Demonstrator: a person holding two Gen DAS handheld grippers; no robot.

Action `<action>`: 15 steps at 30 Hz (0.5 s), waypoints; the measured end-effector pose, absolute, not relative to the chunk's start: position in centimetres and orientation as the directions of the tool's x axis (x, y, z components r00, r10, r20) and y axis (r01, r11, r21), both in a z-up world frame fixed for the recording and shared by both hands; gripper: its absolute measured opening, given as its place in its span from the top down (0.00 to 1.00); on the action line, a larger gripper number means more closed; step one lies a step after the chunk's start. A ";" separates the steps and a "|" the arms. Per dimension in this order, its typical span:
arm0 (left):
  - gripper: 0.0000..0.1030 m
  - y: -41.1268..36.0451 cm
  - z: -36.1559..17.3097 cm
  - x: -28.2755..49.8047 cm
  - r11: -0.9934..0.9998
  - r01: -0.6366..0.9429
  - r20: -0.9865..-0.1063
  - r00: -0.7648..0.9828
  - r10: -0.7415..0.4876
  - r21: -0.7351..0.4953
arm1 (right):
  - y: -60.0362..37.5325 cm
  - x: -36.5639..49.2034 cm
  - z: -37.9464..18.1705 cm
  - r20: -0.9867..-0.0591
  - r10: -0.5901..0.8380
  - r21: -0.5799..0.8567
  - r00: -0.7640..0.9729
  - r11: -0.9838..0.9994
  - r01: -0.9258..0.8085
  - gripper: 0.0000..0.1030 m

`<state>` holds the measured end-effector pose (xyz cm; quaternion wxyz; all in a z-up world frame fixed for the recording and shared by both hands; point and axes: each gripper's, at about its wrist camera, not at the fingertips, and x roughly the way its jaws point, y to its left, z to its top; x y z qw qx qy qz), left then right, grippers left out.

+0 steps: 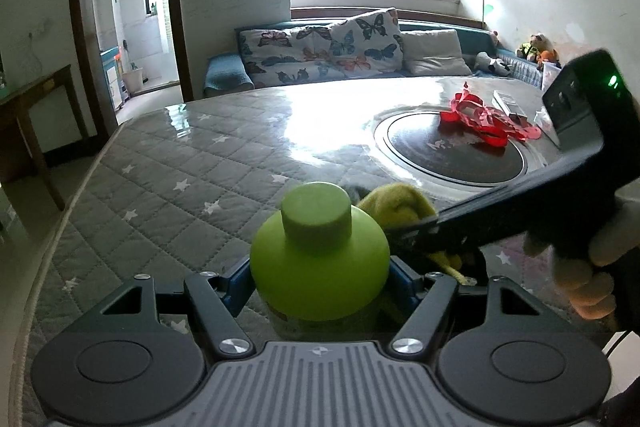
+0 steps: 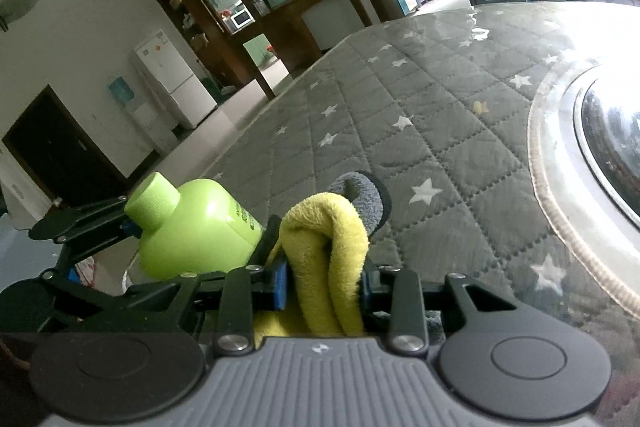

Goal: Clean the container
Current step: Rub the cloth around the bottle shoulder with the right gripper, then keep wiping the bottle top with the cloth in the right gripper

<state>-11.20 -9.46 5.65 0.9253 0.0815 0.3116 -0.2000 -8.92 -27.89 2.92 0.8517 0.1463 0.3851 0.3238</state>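
Above the quilted, star-patterned surface (image 1: 168, 163), the left tool (image 1: 320, 283) pinches a lime-green container (image 1: 320, 259) by its body, blue pads pressed to either side, cap (image 1: 316, 217) on and pointing away from the camera. Held clear of the covering like this, its sides are open to wiping, which seems the reason for lifting it. The right tool (image 2: 322, 285) is clamped on a folded yellow cloth (image 2: 328, 251) with a grey layer behind it. That bunched fold sits just beside the container's shoulder; whether it touches cannot be told. Gripping the cloth in a wad probably gives a firm pad for rubbing. A hand (image 1: 580, 283) wraps the right tool's handle. Farther off, a round dark plate (image 1: 452, 155) set into the surface carries a red ribbon-like tangle (image 1: 484, 119), well apart from the work.
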 end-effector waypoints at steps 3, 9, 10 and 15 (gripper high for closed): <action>0.30 -9.5 5.6 -11.1 0.907 0.421 -0.610 0.724 -0.321 0.023 | -28.1 -8.7 3.0 -0.548 0.674 0.516 0.495 0.738 -0.434 0.68; 0.31 -9.3 5.4 -11.0 0.901 0.433 -0.604 0.724 -0.335 0.019 | -28.3 -7.3 3.1 -0.526 0.696 0.551 0.490 0.717 -0.427 0.68; 0.31 -9.3 5.4 -11.0 0.900 0.435 -0.603 0.723 -0.337 0.019 | -28.3 -7.1 3.1 -0.522 0.699 0.557 0.489 0.713 -0.425 0.68; 0.31 -8.9 5.2 -11.0 0.896 0.443 -0.596 0.723 -0.349 0.013 | -28.4 -6.0 3.2 -0.502 0.716 0.585 0.485 0.694 -0.418 0.68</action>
